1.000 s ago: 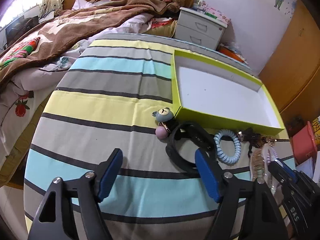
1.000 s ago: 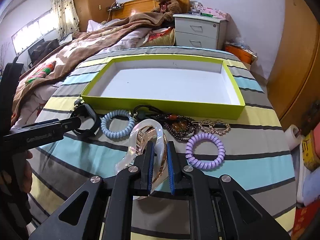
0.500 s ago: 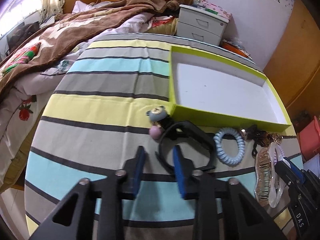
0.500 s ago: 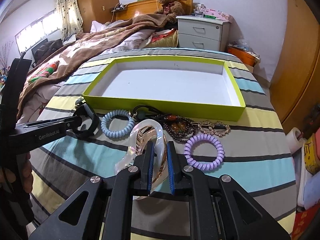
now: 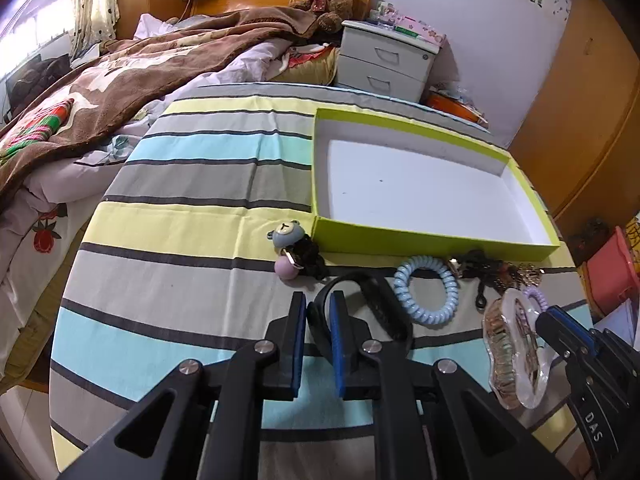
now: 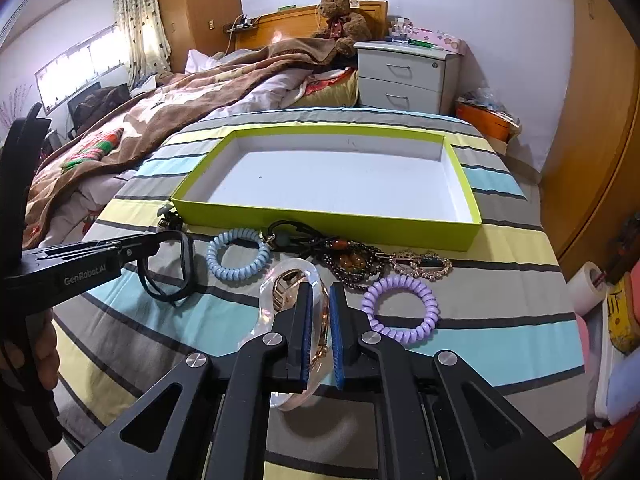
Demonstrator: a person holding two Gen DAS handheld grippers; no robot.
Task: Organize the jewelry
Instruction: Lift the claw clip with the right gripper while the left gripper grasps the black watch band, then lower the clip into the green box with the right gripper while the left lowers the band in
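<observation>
A black wristband [image 5: 384, 304] lies on the striped cloth in front of the lime-green box [image 5: 432, 240]. My left gripper [image 5: 318, 300] has its jaws closing on the band's near side, and the strap sits pinched between the blue pads. The right wrist view shows the same band [image 6: 186, 268] tilted up at the left gripper [image 6: 160, 240]. My right gripper [image 6: 320, 292] is shut on a clear hair clip with gold inside [image 6: 288, 276], which casts a shadow on the cloth below. The box [image 6: 320, 220] has a bare white floor.
A light blue coil tie [image 6: 238, 256], a purple coil tie [image 6: 402, 304], a dark bead string [image 6: 352, 260] and a gold ornament [image 6: 420, 262] lie before the box. A bear charm [image 5: 286, 234] sits at its left corner. A bed and a nightstand [image 6: 404, 76] stand behind.
The left gripper's jaws went from wide open to closed around the black wristband's strap, after moving slightly forward over it. The right gripper kept still, shut on the clear clip.
</observation>
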